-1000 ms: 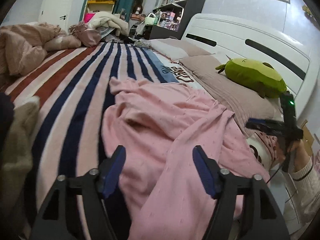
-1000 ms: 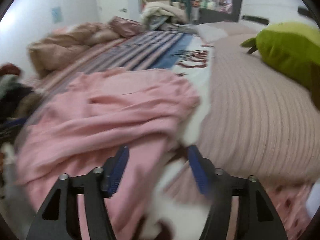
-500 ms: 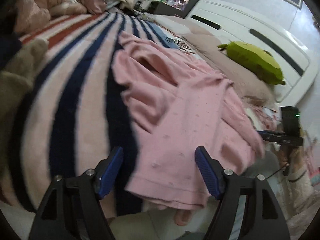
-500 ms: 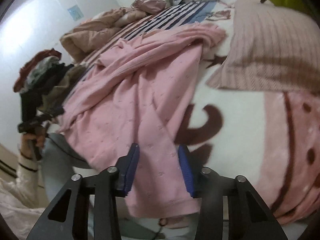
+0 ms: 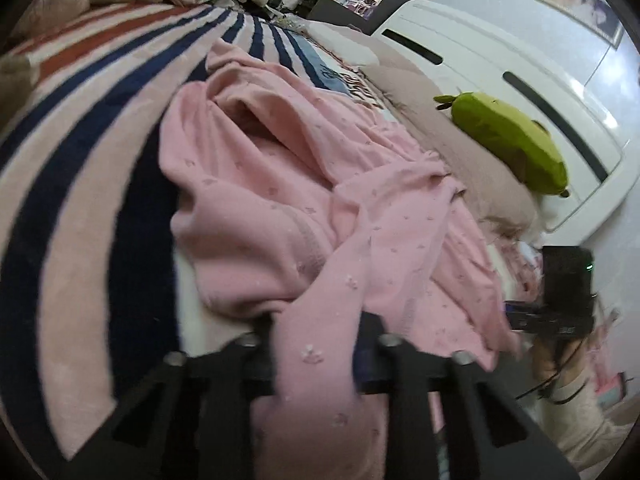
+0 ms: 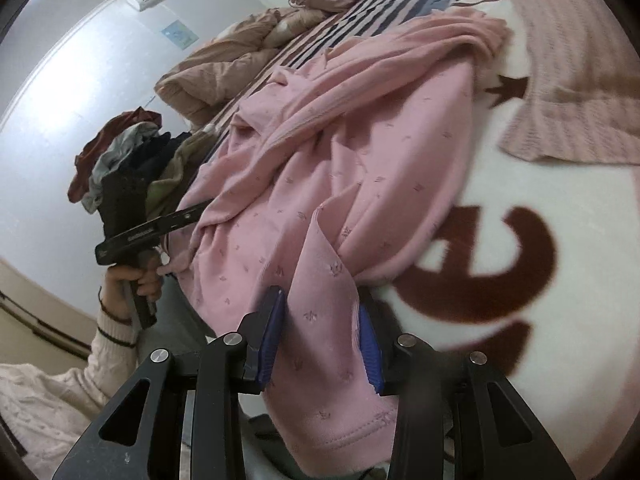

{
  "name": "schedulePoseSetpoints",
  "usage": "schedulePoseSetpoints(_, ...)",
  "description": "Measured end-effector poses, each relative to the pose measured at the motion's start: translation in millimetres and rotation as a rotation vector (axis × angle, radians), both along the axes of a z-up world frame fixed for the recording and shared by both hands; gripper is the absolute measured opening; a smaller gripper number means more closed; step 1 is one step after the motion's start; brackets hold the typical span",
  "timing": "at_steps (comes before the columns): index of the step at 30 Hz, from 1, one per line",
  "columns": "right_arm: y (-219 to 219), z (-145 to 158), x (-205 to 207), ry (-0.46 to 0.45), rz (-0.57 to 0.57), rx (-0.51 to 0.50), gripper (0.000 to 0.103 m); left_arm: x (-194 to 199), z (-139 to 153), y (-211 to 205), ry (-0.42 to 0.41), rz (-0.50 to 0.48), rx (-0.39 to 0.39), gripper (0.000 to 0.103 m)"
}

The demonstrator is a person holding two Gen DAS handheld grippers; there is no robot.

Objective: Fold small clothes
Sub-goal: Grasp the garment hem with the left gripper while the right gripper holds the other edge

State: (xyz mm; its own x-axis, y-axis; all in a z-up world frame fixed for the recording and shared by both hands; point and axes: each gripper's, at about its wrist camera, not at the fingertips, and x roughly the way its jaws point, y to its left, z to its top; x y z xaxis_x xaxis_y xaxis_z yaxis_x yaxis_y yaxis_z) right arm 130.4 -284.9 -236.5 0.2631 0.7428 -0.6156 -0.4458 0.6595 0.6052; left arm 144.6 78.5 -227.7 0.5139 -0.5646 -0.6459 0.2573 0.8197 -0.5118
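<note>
Now both grip the pink top [image 6: 360,152], crumpled on the bed [image 6: 532,216] w/ its hem nearest: left hand-held gripper [image 5: 316,344] pinches one hem corner, right hand-held gripper [image 6: 320,332] pinches the other; green plush [image 5: 508,148] beyond the top

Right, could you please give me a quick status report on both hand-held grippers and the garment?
Left hand-held gripper shut on pink garment hem. Right hand-held gripper shut on the hem too. Garment crumpled on bed, unfolded. Nothing blocking.
</note>
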Motion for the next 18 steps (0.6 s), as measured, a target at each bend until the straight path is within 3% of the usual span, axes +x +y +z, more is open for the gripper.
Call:
schedulePoseSetpoints(1,1.7,-2.1,0.0,0.003,-0.005,0.001,0.013,-2.2,0.7,-1.0,-0.004,0.000,0.004,0.011)
schedulePoseSetpoints(2,0.8,-3.0,0.5,0.002,-0.011,0.002,0.011,-5.7,3.1,-2.2,-0.014,0.001,0.019,0.010)
schedulePoseSetpoints(4,-3.2,-0.4,-2.9,-0.006,-0.030,0.024,0.009,-14.8,11.0,-4.4,-0.040,-0.009,0.040,0.009)
schedulePoseSetpoints(13,-26.5,32.7,-31.2,-0.072,-0.060,0.213,0.007,-61.3,53.2,16.8,-0.145,-0.020,-0.019,0.009)
schedulePoseSetpoints(18,-23.3,46.7,-42.5,-0.102,-0.050,0.242,0.007,-79.3,68.3,17.3,-0.185,-0.041,-0.026,0.009)
